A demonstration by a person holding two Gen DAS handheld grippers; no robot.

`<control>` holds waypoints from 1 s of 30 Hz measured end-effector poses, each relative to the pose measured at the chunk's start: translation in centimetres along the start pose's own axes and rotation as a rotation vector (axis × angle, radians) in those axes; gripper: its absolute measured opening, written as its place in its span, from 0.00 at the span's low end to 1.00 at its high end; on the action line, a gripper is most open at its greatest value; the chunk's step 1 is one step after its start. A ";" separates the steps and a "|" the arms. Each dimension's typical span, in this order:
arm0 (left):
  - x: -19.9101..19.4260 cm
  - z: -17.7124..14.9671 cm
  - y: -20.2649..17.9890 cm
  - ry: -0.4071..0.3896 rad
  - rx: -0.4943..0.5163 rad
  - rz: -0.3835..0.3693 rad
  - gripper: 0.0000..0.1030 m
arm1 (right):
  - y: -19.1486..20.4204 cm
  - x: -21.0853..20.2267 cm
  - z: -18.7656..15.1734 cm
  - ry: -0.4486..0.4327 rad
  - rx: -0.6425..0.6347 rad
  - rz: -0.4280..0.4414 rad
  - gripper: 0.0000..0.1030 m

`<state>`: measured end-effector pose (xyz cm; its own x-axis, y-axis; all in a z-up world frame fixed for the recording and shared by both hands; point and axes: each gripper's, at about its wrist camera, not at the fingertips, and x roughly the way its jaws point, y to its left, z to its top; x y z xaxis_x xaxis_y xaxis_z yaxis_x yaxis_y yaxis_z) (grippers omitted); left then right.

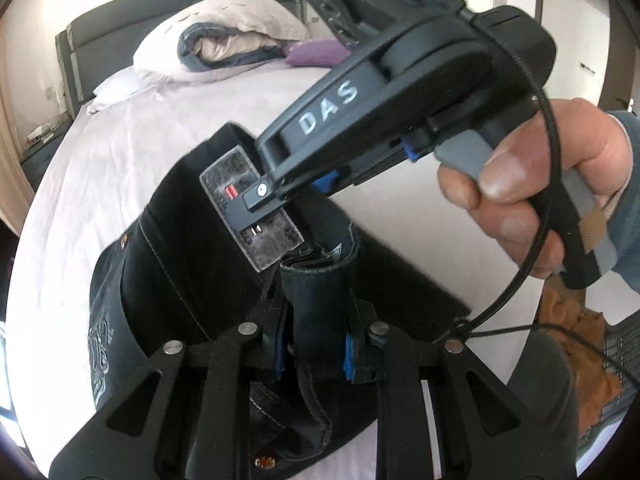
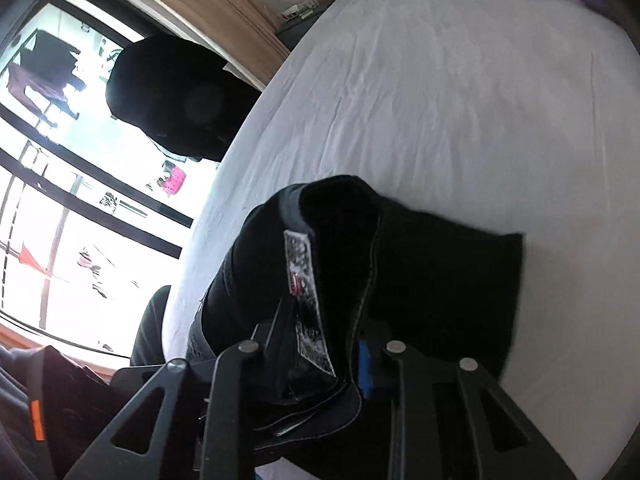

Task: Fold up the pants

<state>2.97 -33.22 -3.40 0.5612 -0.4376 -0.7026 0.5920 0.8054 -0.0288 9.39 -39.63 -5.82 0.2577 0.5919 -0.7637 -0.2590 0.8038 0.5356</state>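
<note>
We are gripping the black pants (image 1: 192, 272) over the bed (image 1: 132, 128) with both tools: the left tool (image 1: 316, 344) is clamping a waistband fold, and the right tool (image 2: 320, 356) is clamping the waistband beside its label (image 1: 250, 208).

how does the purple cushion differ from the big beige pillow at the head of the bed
The purple cushion is much smaller than the beige pillow. The cushion is plain purple; the pillow is pale beige with a grey-edged blanket rolled up against it. The cushion is partly hidden by the right gripper; the pillow shows whole. Both lie by the headboard.
</note>
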 end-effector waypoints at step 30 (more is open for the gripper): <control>9.1 0.2 -9.4 0.030 0.114 -0.060 0.19 | -9.5 0.0 -3.1 -0.074 0.166 0.063 0.20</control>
<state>2.60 -44.89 -9.35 0.5062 -0.4699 -0.7231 0.6866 0.7270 0.0081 8.96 -47.50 -12.04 0.3149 0.6391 -0.7017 -0.1210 0.7603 0.6382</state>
